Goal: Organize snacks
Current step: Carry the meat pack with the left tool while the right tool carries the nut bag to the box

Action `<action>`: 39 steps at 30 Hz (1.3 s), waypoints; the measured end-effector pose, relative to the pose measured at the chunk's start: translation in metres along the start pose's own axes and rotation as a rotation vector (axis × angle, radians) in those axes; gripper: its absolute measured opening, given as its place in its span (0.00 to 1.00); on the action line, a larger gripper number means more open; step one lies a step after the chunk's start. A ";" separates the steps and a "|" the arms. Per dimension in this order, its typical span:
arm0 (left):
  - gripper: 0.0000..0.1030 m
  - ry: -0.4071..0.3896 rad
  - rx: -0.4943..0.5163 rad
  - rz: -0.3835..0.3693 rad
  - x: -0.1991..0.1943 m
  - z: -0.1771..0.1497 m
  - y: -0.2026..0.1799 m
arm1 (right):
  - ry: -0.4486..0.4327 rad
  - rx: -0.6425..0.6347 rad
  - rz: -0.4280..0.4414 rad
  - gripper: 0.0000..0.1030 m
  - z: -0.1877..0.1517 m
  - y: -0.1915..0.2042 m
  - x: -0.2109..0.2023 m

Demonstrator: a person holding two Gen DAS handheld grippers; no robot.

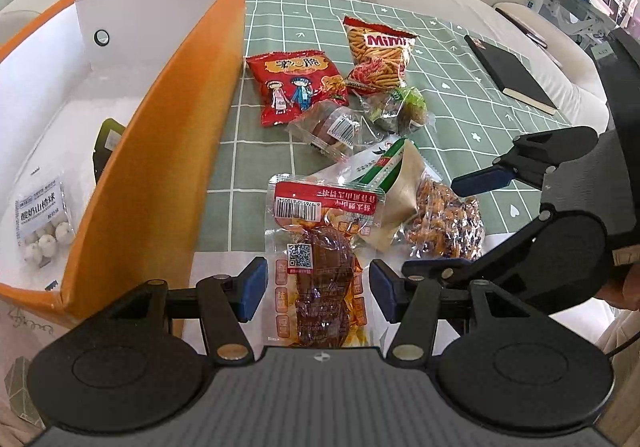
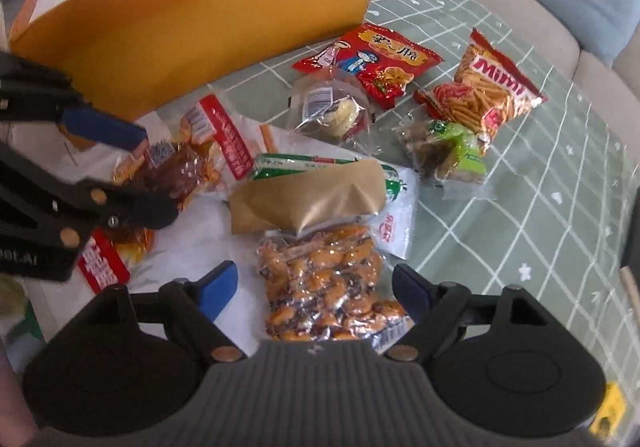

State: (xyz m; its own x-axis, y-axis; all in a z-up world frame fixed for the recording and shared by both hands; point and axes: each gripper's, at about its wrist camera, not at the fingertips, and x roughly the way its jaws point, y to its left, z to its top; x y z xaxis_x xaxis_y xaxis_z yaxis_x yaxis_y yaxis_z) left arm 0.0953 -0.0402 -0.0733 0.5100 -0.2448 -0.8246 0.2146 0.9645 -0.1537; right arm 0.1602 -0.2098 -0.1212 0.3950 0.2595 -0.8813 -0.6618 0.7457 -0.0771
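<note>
Snacks lay in a loose pile on the bench's green checked cloth (image 1: 460, 127), just beside the long wall of the orange box (image 1: 168, 151) that stood along the bench's left side. Inside the box a pack of white balls (image 1: 42, 223) and something dark against the wall already sat, so the sorting looked begun but far from done.

The left tongs (image 1: 318, 285) were spread, with the red-labelled meat pack (image 1: 320, 271) lying between the pads (image 1: 252, 289); the pads stood clear of its edges, so nothing was pinched. The right tongs (image 2: 316, 293) were spread wide over the nut bag (image 2: 328, 287), which lay between the pads untouched; the right view was blurred.

My reading: both hands were at the pick-up step, each lined up on its own pack. The left needed to close on the meat pack, lift it over the orange wall and let go inside. The slick film might slide or fold, so a bite well onto the pack seemed wiser than one at its edge. The nut bag touched a brown pouch (image 2: 308, 195) and a green-striped pack (image 2: 320, 163), so lifting it could drag them. Further towards the far edge lay a red cartoon bag (image 1: 292, 87), a Mimi bag (image 1: 380, 47), a clear cake pack (image 1: 332, 127) and a green-wrapped one (image 1: 400, 107), all waiting.
</note>
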 end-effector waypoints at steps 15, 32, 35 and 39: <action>0.62 -0.004 -0.009 -0.024 -0.004 -0.001 0.002 | 0.052 0.165 0.014 0.71 0.003 0.006 0.003; 0.62 -0.150 -0.019 -0.115 -0.060 0.011 -0.002 | -0.068 0.404 -0.018 0.69 -0.016 0.008 -0.065; 0.62 -0.197 -0.033 -0.132 -0.080 0.018 0.001 | -0.140 0.479 0.005 0.69 -0.016 0.005 -0.082; 0.62 -0.246 -0.068 -0.139 -0.105 0.030 0.012 | -0.223 0.505 0.009 0.69 -0.006 0.010 -0.105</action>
State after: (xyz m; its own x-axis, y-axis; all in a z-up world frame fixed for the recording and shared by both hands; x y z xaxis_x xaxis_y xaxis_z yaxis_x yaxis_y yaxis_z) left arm 0.0695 -0.0057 0.0276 0.6682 -0.3834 -0.6376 0.2441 0.9225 -0.2990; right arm 0.1078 -0.2331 -0.0318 0.5526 0.3501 -0.7564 -0.2997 0.9303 0.2117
